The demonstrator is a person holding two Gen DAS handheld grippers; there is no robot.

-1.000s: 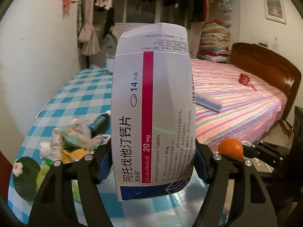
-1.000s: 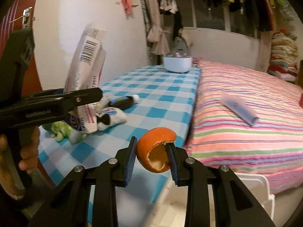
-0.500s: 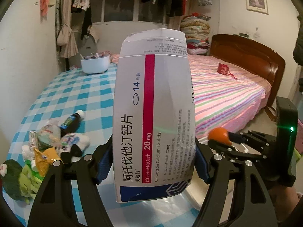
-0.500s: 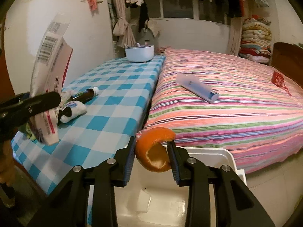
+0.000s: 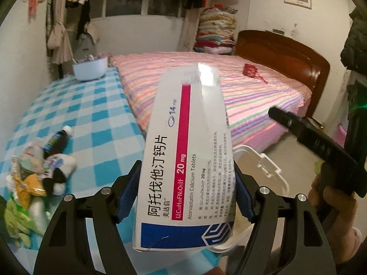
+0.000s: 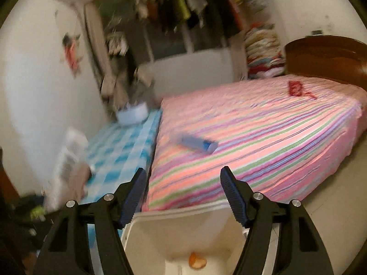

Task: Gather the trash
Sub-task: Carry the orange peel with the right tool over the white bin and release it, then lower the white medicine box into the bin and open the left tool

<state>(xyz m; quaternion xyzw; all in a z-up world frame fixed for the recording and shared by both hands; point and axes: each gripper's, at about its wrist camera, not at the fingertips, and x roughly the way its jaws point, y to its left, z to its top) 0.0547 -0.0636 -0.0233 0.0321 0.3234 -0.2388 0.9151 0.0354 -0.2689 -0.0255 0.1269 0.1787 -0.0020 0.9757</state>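
Observation:
My left gripper (image 5: 187,192) is shut on a tall white medicine box (image 5: 183,158) with a red stripe and a blue base, held upright and leaning right. Behind the box the rim of a white plastic bin (image 5: 259,162) shows. My right gripper (image 6: 183,190) hangs over that white bin (image 6: 174,233), its jaws opening with nothing between them. An orange peel (image 6: 196,260) lies at the bottom of the bin. In the left wrist view the right gripper (image 5: 305,130) appears at the right, held by a hand (image 5: 332,204). More trash (image 5: 34,174) is piled on the checked table.
A blue-checked table (image 5: 91,119) stands left of a striped bed (image 6: 263,142). A dark bottle (image 5: 57,139) and wrappers lie on the table, a white bowl (image 5: 90,68) at its far end. A blue tube (image 6: 198,143) and a red item (image 5: 251,70) lie on the bed.
The right gripper has swung over the bin and opened; the orange peel has dropped from its jaws into the bin. The left gripper has turned right with the medicine box still in it.

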